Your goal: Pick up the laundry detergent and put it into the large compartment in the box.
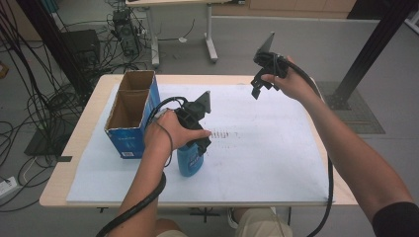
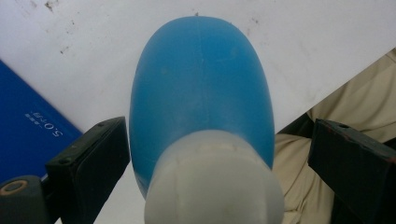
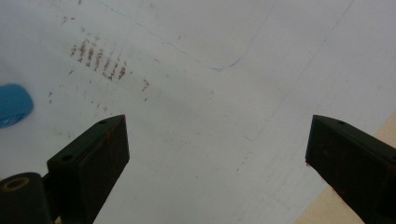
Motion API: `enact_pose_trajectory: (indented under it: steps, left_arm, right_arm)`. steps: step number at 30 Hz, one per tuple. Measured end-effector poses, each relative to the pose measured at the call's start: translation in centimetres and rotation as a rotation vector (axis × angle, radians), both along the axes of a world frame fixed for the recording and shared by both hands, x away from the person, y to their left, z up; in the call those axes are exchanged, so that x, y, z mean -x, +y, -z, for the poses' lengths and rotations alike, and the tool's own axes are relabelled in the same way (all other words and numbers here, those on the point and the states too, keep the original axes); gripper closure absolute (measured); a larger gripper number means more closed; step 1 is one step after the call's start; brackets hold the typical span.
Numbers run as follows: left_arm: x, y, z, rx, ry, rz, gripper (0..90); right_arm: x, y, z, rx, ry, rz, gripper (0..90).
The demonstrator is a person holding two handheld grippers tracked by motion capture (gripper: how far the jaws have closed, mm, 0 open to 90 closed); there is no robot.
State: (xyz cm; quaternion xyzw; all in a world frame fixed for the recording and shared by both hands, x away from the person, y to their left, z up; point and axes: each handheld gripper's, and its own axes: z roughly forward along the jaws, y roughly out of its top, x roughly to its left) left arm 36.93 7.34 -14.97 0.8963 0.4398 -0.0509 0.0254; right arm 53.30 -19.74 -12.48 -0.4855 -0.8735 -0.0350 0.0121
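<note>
blue box (image 1: pixel 132 129) just left of bottle (image 1: pixel 189 160), seemingly apart, right side open

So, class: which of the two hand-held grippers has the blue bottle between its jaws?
The left hand-held gripper: its open jaws straddle the blue bottle. The right hand-held gripper hangs open above the table.

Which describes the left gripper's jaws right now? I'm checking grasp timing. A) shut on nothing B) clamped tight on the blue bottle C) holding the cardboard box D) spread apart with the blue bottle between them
D: in the left gripper view the left gripper has its jaws standing wide on either side of the blue bottle, with visible gaps, so the bottle is not yet gripped.
</note>
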Motion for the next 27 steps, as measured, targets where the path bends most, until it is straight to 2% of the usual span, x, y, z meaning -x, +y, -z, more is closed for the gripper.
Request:
enact_pose_trajectory:
  steps: [27]
  left_arm:
    - [0.20,0.14,0.99,-0.006,0.002,-0.002,6.0]
  right_arm:
    - [0.02,0.38,0.20,0.004,0.000,-0.006,6.2]
